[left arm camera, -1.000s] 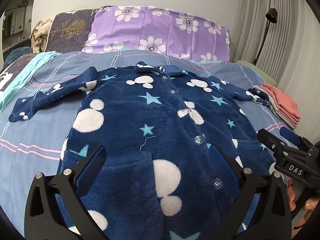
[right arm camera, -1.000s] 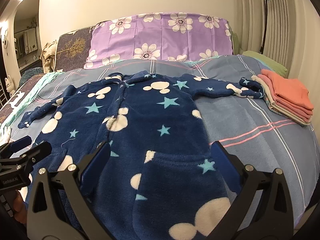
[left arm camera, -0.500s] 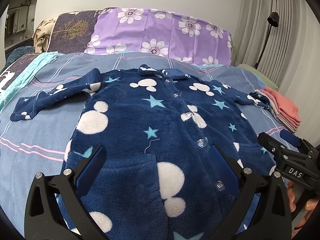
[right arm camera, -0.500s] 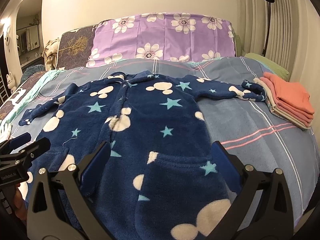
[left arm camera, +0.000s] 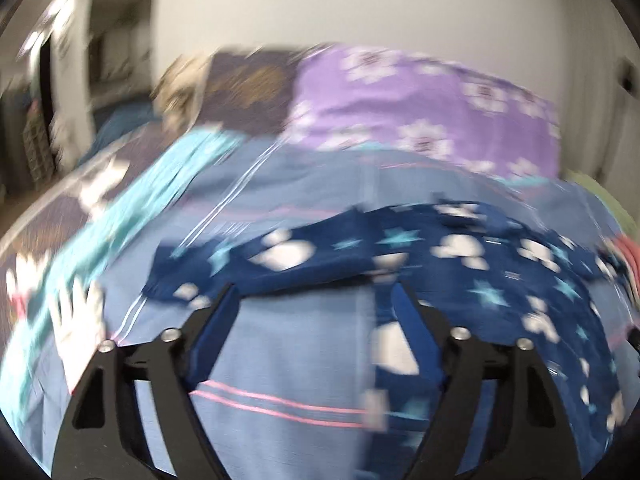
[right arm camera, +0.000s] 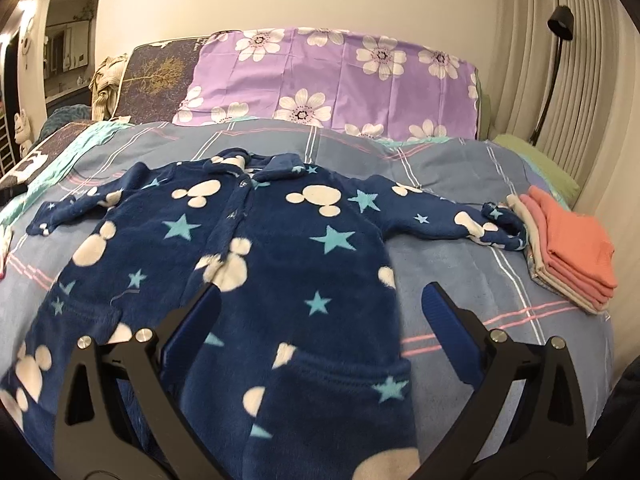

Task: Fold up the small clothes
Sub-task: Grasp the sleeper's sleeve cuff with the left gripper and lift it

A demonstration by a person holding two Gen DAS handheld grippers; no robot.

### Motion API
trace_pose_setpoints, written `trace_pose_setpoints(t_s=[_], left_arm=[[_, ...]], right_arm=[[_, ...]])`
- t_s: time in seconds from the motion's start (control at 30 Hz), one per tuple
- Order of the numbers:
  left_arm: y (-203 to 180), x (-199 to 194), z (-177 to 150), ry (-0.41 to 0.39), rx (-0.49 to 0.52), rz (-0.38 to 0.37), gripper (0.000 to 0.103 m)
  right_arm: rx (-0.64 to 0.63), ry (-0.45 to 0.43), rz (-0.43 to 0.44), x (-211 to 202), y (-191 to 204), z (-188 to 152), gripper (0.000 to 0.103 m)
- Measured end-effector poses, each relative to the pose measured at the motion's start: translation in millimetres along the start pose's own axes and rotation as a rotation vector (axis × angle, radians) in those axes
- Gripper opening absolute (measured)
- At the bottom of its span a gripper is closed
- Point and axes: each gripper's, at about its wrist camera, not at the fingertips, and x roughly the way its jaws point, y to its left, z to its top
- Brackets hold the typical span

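A navy fleece onesie (right arm camera: 280, 248) with white mouse heads and teal stars lies spread flat, front up, on the blue striped bed sheet (right arm camera: 460, 160). My right gripper (right arm camera: 322, 294) hangs open above its lower right body, nothing between the fingers. The left wrist view is blurred by motion. My left gripper (left arm camera: 314, 296) is over bare sheet just short of the onesie's left sleeve (left arm camera: 304, 252). Its jaws are closing with no cloth between them. The left gripper is out of the right wrist view.
A folded stack of peach and beige clothes (right arm camera: 568, 248) sits by the right sleeve's cuff. A purple floral pillow (right arm camera: 340, 80) and a dark pillow (right arm camera: 156, 72) line the headboard. Turquoise cloth (left arm camera: 132, 208) lies along the bed's left side. A black lamp (right arm camera: 556, 40) stands at the right.
The left gripper has swung left from over the onesie's legs to beside the left sleeve, and its jaws have narrowed. The right gripper has risen slightly and rolled a little.
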Motion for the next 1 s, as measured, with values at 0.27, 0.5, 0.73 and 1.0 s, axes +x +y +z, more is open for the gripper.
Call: trace_pose_setpoints(t_s=[0.27, 0.5, 0.73, 1.0], left_arm=[[177.8, 117.4, -28.7, 0.214, -0.628, -0.069, 0.050], [211.3, 165.4, -10.9, 0.205, -0.763, -0.035, 0.044], [161.7, 136.0, 60.7, 0.086, -0.555, -0.074, 0.006], [-42.7, 46.7, 151.8, -0.105, -0.115, -0.325, 0.007]], right_arm=[[-0.078, 0.042, -0.042, 25.4, 22.1, 1.7, 0.101], [-0.141, 0.038, -0.049, 35.1, 48.2, 12.1, 0.101], [-0.149, 0.028, -0.042, 45.4, 54.0, 25.8, 0.101], [-0.059, 0.060, 0.004, 55.9, 25.8, 22.3, 0.101]])
